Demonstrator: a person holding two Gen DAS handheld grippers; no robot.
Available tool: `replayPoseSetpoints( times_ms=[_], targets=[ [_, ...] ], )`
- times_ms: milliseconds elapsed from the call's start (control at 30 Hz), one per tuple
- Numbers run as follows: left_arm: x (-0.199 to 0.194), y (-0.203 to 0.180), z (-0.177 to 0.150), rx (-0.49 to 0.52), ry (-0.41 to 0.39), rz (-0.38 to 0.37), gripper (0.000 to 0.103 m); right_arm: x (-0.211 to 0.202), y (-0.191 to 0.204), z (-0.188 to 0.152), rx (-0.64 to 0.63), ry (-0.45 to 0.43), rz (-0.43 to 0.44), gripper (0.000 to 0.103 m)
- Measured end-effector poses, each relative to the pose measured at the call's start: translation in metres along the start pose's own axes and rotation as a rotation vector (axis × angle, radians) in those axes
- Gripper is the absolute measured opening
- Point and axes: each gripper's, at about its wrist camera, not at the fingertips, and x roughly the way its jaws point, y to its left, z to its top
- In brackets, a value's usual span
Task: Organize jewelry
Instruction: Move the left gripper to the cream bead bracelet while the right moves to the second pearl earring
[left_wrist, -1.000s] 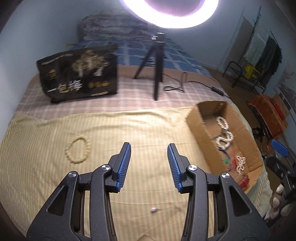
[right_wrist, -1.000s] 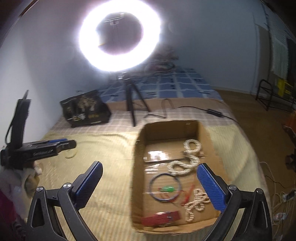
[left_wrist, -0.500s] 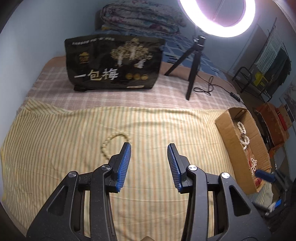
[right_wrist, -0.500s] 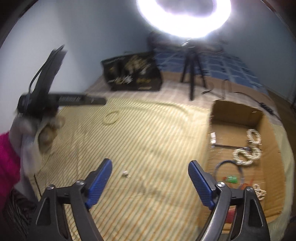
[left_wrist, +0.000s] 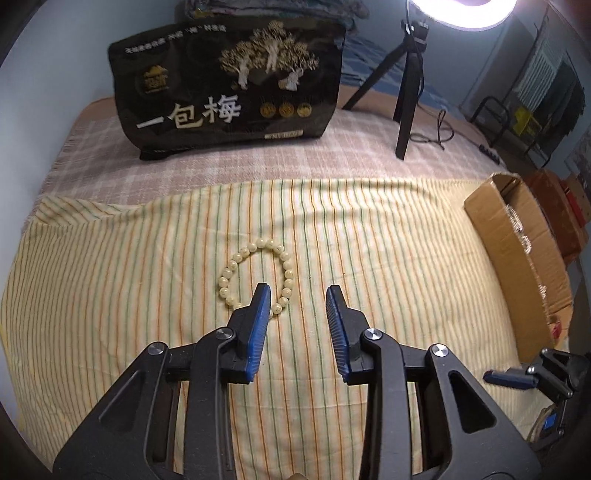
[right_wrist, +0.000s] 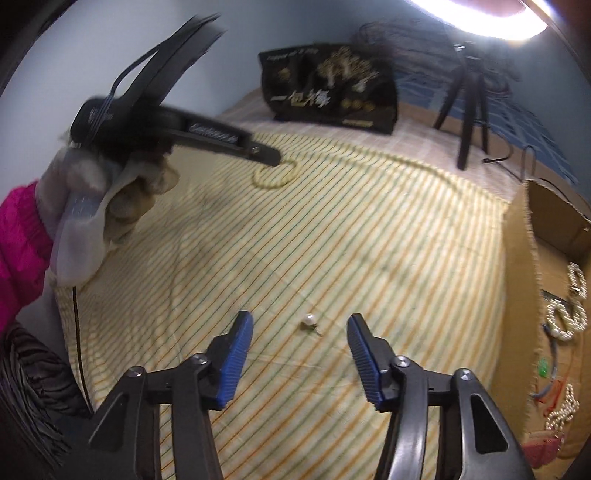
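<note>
A cream bead bracelet (left_wrist: 256, 271) lies on the yellow striped cloth (left_wrist: 388, 258). My left gripper (left_wrist: 297, 295) is open just above and in front of it, with the left finger over the bracelet's near edge. In the right wrist view the left gripper (right_wrist: 273, 158) hovers at the bracelet (right_wrist: 275, 176). My right gripper (right_wrist: 300, 325) is open, with a small pearl earring (right_wrist: 309, 320) on the cloth between its fingertips. A cardboard box (right_wrist: 517, 280) at the right holds several bracelets and necklaces (right_wrist: 565, 314).
A black printed bag (left_wrist: 229, 85) stands at the back of the bed. A black tripod (left_wrist: 406, 85) with a ring light (left_wrist: 461, 11) stands behind the cloth, its cable (left_wrist: 439, 129) trailing right. The box also shows in the left wrist view (left_wrist: 517, 254).
My left gripper has swung left from the box side and dropped toward the bead bracelet. My right gripper has swung left off the box and now frames the pearl earring.
</note>
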Motion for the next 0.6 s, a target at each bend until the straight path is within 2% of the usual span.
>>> replayPoseSetpoints(
  times_ms=[67,200,600],
  targets=[
    [0.007,-0.001,-0.001,0.011,0.016,0.008,0.026,0.01,0.005,-0.002,-0.027,0.024,0.001,0.048],
    [0.02,0.001,0.0,0.028,0.036,0.038,0.026,0.023,0.009,-0.004,-0.067,0.055,-0.016,0.043],
    [0.042,0.004,0.001,0.044,0.058,0.042,0.026,0.04,0.004,0.002,-0.077,0.068,-0.038,0.034]
  ],
)
